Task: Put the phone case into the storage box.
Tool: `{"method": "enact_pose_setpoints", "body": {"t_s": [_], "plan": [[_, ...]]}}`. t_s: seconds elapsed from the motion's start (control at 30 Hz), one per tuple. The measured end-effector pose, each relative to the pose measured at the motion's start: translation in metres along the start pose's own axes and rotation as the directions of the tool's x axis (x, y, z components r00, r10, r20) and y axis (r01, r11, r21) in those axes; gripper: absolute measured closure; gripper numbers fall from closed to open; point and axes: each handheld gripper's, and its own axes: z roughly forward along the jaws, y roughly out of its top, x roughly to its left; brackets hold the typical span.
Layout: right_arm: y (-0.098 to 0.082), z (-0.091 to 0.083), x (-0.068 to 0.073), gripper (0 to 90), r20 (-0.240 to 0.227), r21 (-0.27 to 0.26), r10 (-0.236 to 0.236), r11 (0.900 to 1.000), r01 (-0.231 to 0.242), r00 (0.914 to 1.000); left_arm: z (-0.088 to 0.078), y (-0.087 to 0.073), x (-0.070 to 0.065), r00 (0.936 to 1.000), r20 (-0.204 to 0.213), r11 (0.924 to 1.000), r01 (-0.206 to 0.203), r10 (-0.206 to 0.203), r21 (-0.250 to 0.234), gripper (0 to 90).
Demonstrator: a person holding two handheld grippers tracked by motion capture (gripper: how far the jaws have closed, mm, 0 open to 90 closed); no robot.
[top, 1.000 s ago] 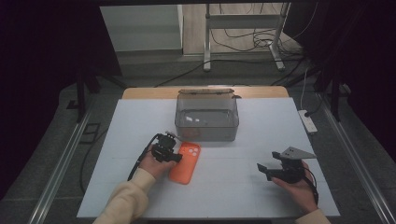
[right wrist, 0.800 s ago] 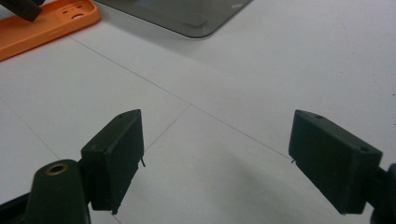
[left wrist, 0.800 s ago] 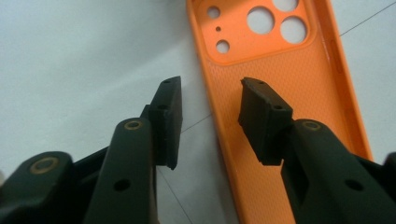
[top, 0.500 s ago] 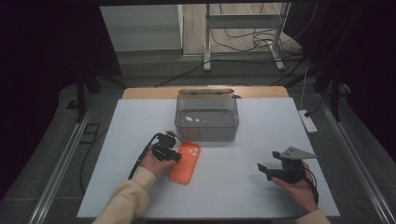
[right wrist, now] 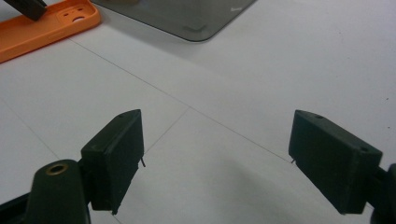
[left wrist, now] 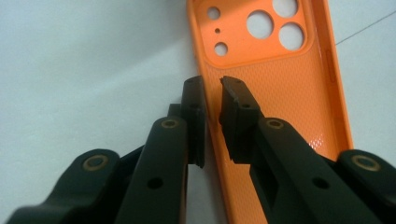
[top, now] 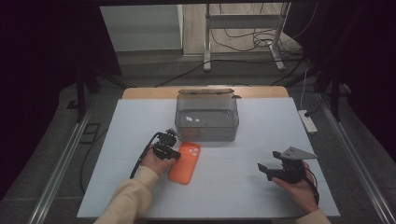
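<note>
An orange phone case (top: 186, 162) lies inside-up on the white table, its camera holes toward the far side. My left gripper (top: 175, 152) sits at the case's left edge. In the left gripper view the jaws have just been closing around the left rim of the case (left wrist: 280, 93); my left gripper (left wrist: 212, 86) stands narrowly open, with a thin gap still around the rim. My right gripper (top: 267, 163) rests in a hand at the front right, wide open, with nothing between its fingers. In the right gripper view my right gripper (right wrist: 215, 121) faces bare table, the case (right wrist: 42, 28) far off.
A clear grey box (top: 207, 122) stands just behind the case, near the middle of the white table (top: 261, 121). A white power strip (top: 308, 121) lies off the table's right edge. A stand and cables are on the floor beyond.
</note>
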Motion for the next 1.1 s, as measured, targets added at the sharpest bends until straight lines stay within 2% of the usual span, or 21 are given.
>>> {"method": "enact_pose_setpoints", "body": {"t_s": [0.17,0.67,0.83,1.1], "plan": [[0.0002,-0.0002,-0.0003,18.1,-0.003,-0.003,-0.002,1.000,0.002,1.0000,-0.0005,-0.0001,-0.0013,0.9998,-0.014,0.9999,0.014,-0.014,-0.007,83.8],[0.0000,-0.0010,-0.0007,18.1,0.001,-0.004,-0.001,1.000,0.001,1.0000,-0.0013,-0.0015,-0.0033,0.9992,-0.029,0.9994,0.027,-0.027,-0.020,85.5],[0.0000,-0.0009,-0.0006,18.1,0.002,-0.003,0.001,1.000,-0.001,1.0000,0.0004,0.0009,-0.0045,0.9988,-0.041,0.9997,0.025,-0.025,0.001,83.9],[0.0002,-0.0010,-0.0010,18.0,0.001,-0.006,-0.001,1.000,0.001,1.0000,0.0011,0.0074,-0.0074,0.9970,-0.070,0.9984,0.036,-0.032,0.045,86.2]]}}
